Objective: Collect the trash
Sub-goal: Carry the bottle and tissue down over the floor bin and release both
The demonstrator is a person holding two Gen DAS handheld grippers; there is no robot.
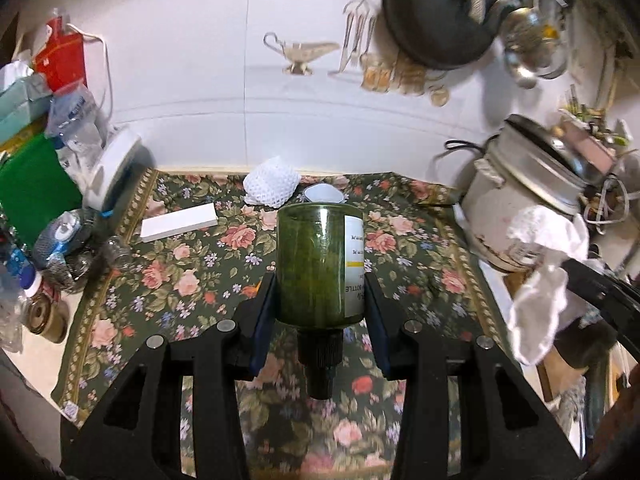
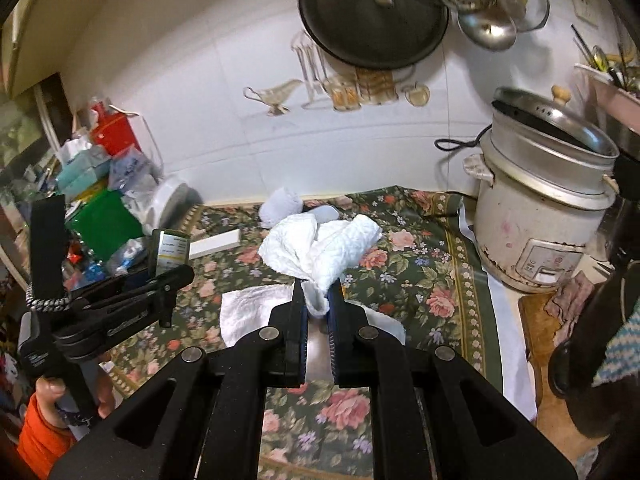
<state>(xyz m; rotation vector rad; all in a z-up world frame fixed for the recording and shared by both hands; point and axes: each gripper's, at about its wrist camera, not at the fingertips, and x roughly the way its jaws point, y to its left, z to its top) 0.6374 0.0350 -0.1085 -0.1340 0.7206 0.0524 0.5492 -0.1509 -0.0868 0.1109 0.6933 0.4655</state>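
Note:
My left gripper [image 1: 320, 292] is shut on a green bottle [image 1: 318, 268] with a black cap and white label, held above the floral cloth. The same bottle [image 2: 170, 254] and left gripper show at the left of the right wrist view. My right gripper [image 2: 318, 300] is shut on a crumpled white paper towel [image 2: 320, 248], held above the cloth; it also shows at the right of the left wrist view [image 1: 540, 280]. Another flat white tissue [image 2: 248, 308] lies on the cloth under the right gripper.
On the floral cloth [image 1: 192, 264] lie a white foam net [image 1: 272, 186], a white cup [image 1: 324, 194] and a white box [image 1: 178, 222]. A rice cooker [image 2: 540, 208] stands at the right. A clutter pile [image 1: 48, 152] fills the left. Pans hang on the wall.

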